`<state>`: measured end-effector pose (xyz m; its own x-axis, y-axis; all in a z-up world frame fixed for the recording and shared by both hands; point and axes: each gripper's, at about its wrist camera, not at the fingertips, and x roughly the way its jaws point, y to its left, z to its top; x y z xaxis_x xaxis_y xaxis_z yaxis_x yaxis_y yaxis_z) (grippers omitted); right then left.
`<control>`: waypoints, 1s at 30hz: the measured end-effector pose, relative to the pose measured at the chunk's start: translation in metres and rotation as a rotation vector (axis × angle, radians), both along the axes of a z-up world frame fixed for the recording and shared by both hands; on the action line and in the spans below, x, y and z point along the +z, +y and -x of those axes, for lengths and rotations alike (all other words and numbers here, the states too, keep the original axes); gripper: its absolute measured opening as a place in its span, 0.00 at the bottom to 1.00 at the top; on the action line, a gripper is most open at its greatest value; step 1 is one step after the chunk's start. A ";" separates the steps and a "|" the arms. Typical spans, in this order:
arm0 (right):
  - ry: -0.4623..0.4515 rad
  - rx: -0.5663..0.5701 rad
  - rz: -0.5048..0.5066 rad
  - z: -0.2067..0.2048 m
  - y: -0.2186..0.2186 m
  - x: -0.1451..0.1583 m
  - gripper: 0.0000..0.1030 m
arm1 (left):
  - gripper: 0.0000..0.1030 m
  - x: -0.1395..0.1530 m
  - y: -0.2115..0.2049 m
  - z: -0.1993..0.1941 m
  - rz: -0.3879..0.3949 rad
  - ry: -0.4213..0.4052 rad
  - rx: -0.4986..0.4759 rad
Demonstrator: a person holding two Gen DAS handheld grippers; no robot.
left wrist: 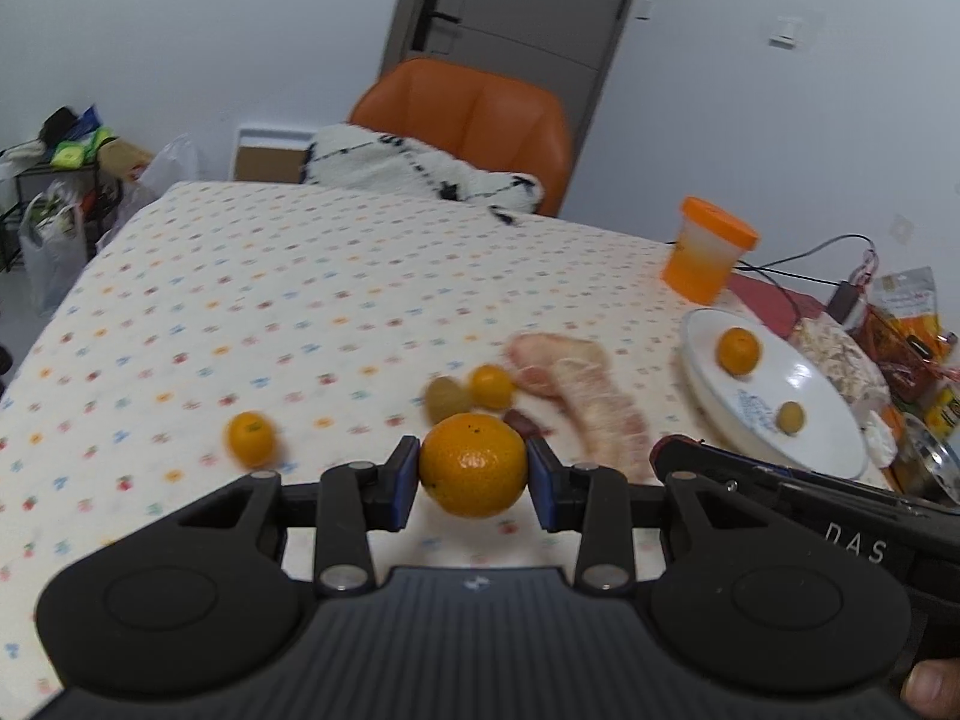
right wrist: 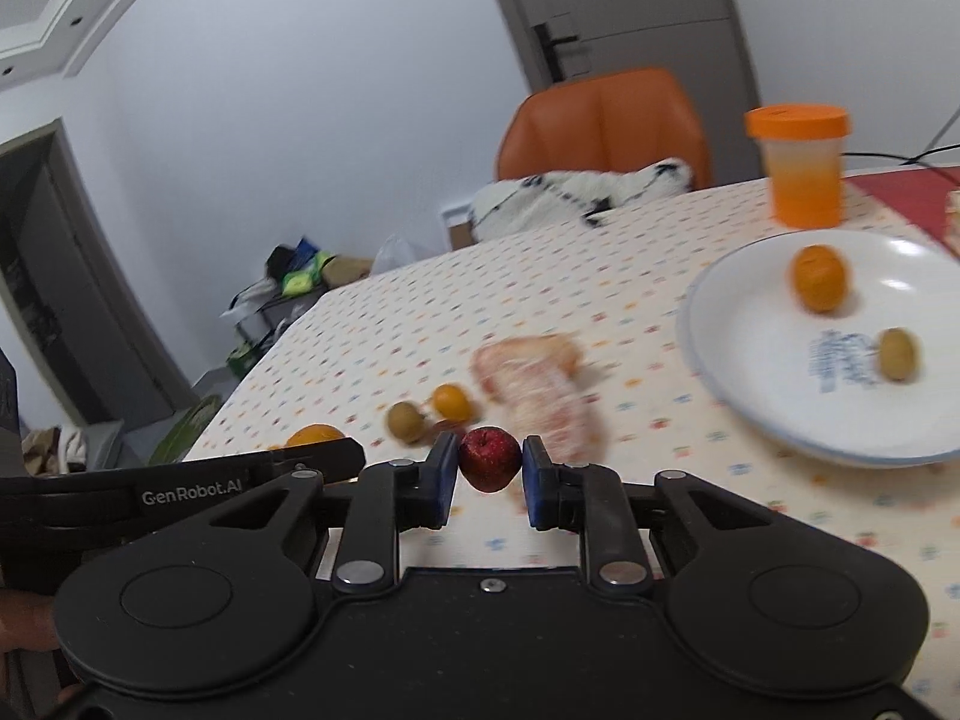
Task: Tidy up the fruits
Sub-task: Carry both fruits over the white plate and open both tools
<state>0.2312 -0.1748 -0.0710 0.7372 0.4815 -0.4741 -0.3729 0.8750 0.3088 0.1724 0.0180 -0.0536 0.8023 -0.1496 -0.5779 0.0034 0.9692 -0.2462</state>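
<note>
Left gripper (left wrist: 473,480) clenched on a large orange (left wrist: 473,463), held above the table (left wrist: 300,300). Right gripper (right wrist: 491,477) clenched on a small red fruit (right wrist: 489,458). Beyond them on the table: two small oranges, a green fruit, peeled pomelo segments (left wrist: 570,384). White plate (right wrist: 780,396) to the right holds one orange and one green fruit.

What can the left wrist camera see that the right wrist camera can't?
Only the left wrist view shows the big round orange pinched in the left hand-held gripper, plus snack packets at the table's right edge.

Only the right wrist view shows the small dark red fruit pinched in the right hand-held gripper.

Both show the white round plate holding one small orange fruit and one small green fruit, the orange-lidded plastic jar and the orange chair.
</note>
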 end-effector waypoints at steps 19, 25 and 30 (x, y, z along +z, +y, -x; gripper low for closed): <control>-0.045 -0.222 -0.017 0.011 -0.095 0.008 0.21 | 0.36 0.012 -0.088 -0.026 -0.003 -0.040 -0.179; -0.065 -0.256 -0.031 0.013 -0.115 0.011 0.21 | 0.35 0.013 -0.109 -0.035 -0.011 -0.042 -0.210; -0.063 -0.280 -0.039 0.012 -0.129 0.008 0.21 | 0.35 0.013 -0.126 -0.042 -0.018 -0.041 -0.235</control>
